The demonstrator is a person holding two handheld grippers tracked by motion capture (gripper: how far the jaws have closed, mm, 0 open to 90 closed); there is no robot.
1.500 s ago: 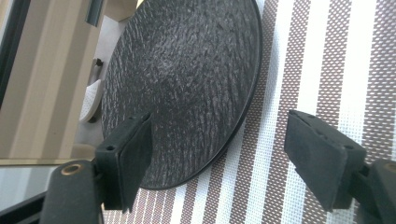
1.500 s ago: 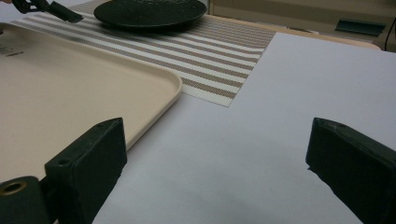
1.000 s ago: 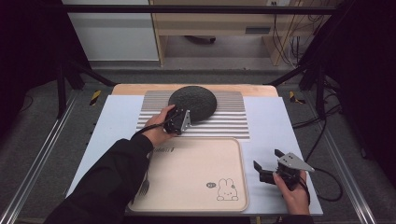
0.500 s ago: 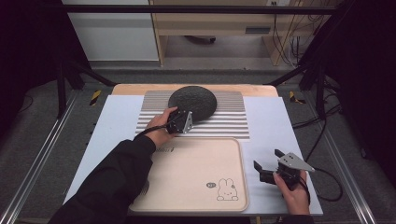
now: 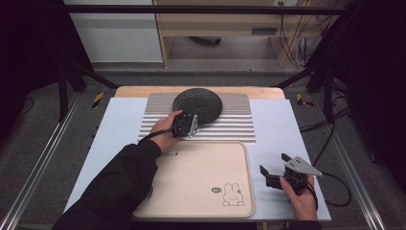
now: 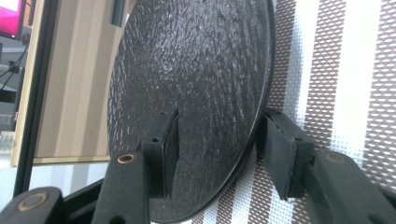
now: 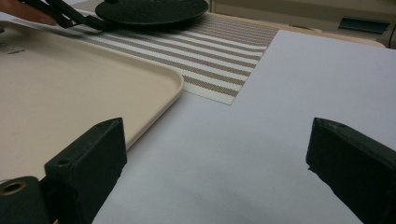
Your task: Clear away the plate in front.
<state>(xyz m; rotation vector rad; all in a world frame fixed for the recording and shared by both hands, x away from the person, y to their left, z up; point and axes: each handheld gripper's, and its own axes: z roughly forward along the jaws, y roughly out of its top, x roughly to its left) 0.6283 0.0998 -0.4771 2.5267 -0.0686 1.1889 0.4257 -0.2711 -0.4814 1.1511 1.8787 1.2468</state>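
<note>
High view: left gripper (image 5: pixel 187 125) has just been closing on the black plate (image 5: pixel 197 104) rim at six o'clock, pads not yet pinching; nothing lifted toward the tray (image 5: pixel 201 177); right gripper (image 5: pixel 276 171) gapes empty.

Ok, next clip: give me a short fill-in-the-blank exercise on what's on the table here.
1. The black plate lies on the ____ placemat.
2. The left gripper has its jaws on either side of the plate's ____.
3. The beige tray bears a drawing of a ____ in one corner.
4. The right gripper rests with its jaws ____ beside the tray.

Missing words: striped; rim; rabbit; open
</note>
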